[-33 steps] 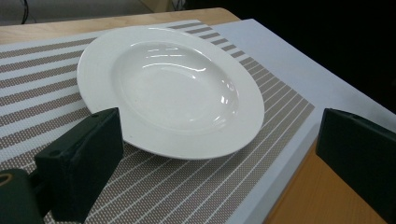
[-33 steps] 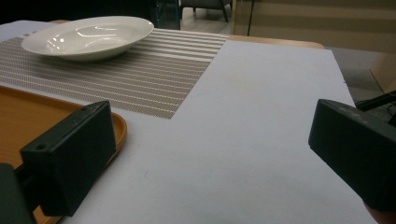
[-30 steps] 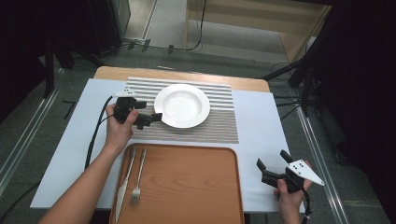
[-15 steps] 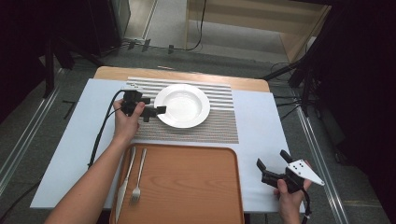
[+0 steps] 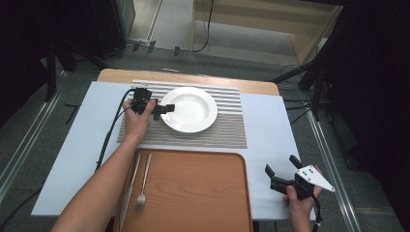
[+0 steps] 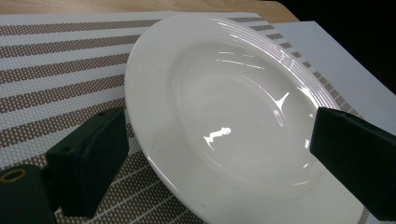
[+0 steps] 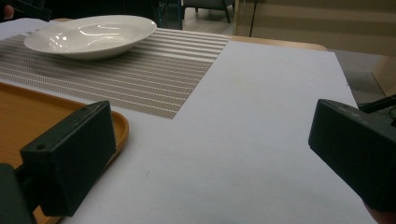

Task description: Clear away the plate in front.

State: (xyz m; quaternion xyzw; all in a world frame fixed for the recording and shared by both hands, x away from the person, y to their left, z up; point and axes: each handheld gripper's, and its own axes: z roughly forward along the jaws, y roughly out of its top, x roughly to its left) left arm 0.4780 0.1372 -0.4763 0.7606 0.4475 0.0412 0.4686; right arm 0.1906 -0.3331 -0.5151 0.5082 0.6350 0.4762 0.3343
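The white plate (image 5: 189, 109) was seen lying on the striped placemat (image 5: 227, 130), beyond the wooden tray (image 5: 193, 188), with a knife (image 5: 128, 191) and a fork (image 5: 143, 186) laid at the tray's left edge. The left gripper (image 5: 163, 109) was held at the plate's left rim with its jaws spread wide; in the left gripper view one jaw was seen low beside the rim on the placemat (image 6: 56, 93) and the other over the plate (image 6: 219, 121), with no grip closed on the rim. The right gripper (image 5: 282, 177) was kept well apart, at the near right corner of the table (image 5: 270, 125), its jaws likewise released and nothing between them.

A slip was judged the main risk: the rim is smooth, glazed and sloped, so it could be squeezed out of the jaws if they were closed on too shallow a bite. If the lower jaw were not brought under the rim, the plate could merely be pushed across the placemat, or the mat dragged with it. A grasp by one edge alone could let the plate tilt and drop when lifted
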